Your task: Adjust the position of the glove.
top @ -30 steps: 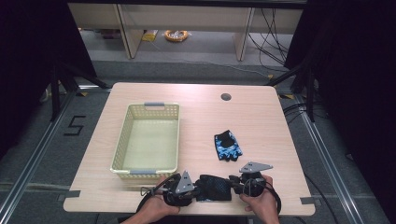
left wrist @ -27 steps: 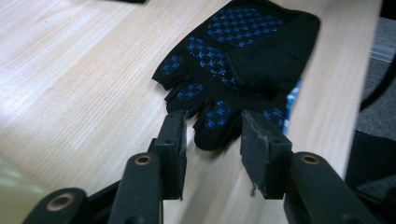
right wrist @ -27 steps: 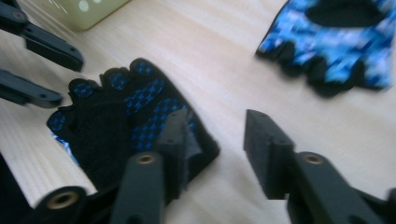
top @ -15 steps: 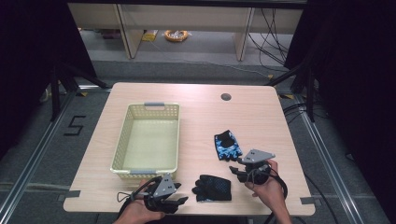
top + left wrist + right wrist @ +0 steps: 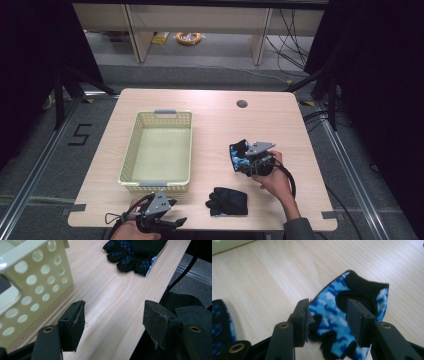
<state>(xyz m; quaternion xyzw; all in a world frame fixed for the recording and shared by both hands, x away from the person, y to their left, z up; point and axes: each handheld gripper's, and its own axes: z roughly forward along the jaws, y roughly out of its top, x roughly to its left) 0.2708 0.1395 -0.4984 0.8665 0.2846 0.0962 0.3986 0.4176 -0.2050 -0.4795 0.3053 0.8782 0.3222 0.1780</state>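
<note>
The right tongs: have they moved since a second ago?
Yes. The right tongs went from the table's near edge up to the blue glove, jaws opening around it.

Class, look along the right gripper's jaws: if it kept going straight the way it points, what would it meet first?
Most likely the blue camouflage glove: it lies straight ahead of the right gripper, partly between its open jaws. Whether they touch it already is unclear.

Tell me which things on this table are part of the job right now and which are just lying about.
In the job:
- blue glove, between the jaws of the right tool
- black glove, near the table's front edge
- left tool, open over bare wood
- basket, likely where the gloves go

Lying about:
- yellow coil on the floor beyond the table
</note>
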